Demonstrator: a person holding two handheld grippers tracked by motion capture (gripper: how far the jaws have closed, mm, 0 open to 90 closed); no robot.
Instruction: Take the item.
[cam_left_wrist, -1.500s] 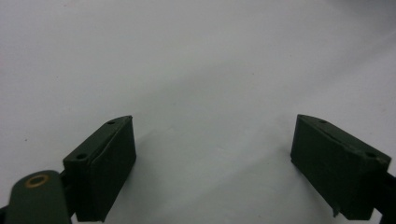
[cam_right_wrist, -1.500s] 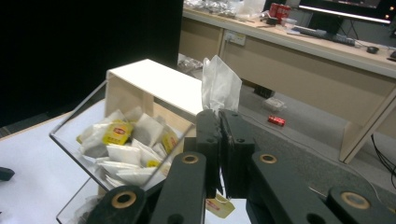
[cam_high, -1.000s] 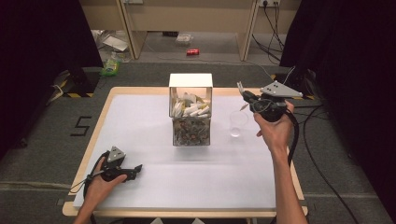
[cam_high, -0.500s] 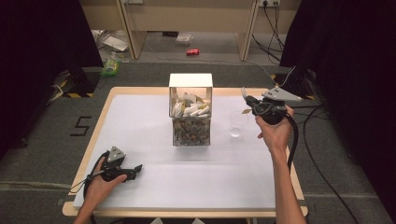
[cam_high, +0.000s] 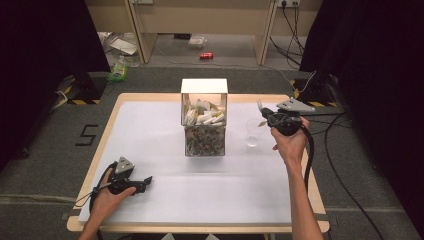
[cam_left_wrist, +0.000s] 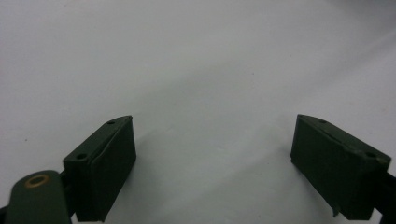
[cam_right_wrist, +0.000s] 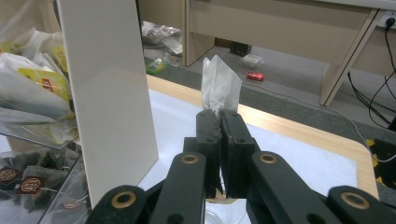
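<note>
A clear box (cam_high: 204, 127) with a white upright lid (cam_right_wrist: 109, 88) stands mid-table, packed with tea bags (cam_right_wrist: 32, 88). My right gripper (cam_high: 261, 111) hovers to its right, shut on a white tea bag (cam_right_wrist: 219, 88) that sticks up past the fingertips (cam_right_wrist: 208, 119). A small clear cup (cam_high: 252, 134) stands on the table just below that gripper. My left gripper (cam_high: 146, 181) rests at the table's front left, open, with only white table cover (cam_left_wrist: 210, 84) between its pads (cam_left_wrist: 109, 168).
The white cover (cam_high: 150, 135) spans most of the wooden table (cam_high: 320, 200). Beyond the far edge are desk legs, cables and a red can (cam_high: 206, 55) on the floor. Black curtains flank both sides.
My right gripper has sunk slightly with the tea bag, staying over the cup. The left gripper has not moved.
</note>
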